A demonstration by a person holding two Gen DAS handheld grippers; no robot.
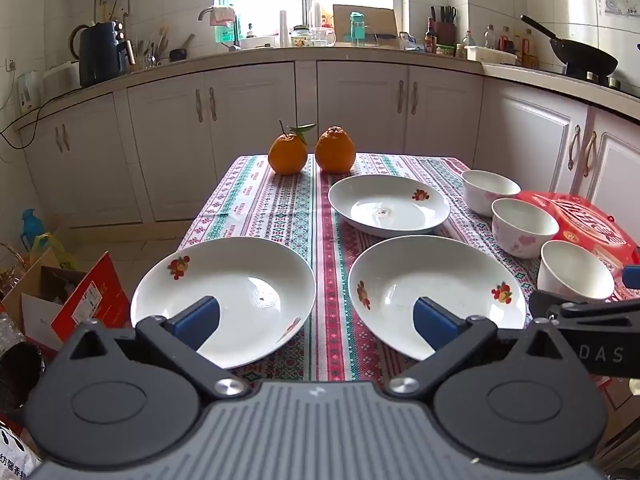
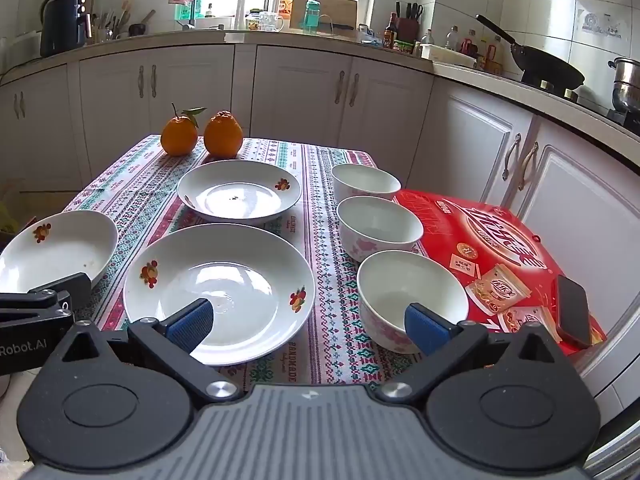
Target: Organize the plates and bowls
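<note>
Three white plates with fruit prints lie on the patterned tablecloth: a near left plate (image 1: 240, 280) (image 2: 68, 248), a near middle plate (image 1: 444, 280) (image 2: 240, 276) and a far plate (image 1: 388, 204) (image 2: 240, 192). Three white bowls with pink flowers stand in a row at the right: far bowl (image 1: 488, 190) (image 2: 364, 182), middle bowl (image 1: 520, 224) (image 2: 378, 226), near bowl (image 1: 576, 272) (image 2: 400, 292). My left gripper (image 1: 316, 320) is open and empty, above the table's near edge between the two near plates. My right gripper (image 2: 308, 320) is open and empty, between the middle plate and the near bowl.
Two oranges (image 1: 312, 152) (image 2: 202, 134) sit at the table's far edge. A red box (image 2: 508, 248) (image 1: 580, 220) lies at the right with a phone (image 2: 574, 310) on it. Cardboard boxes (image 1: 68, 300) stand on the floor at the left. Kitchen cabinets surround the table.
</note>
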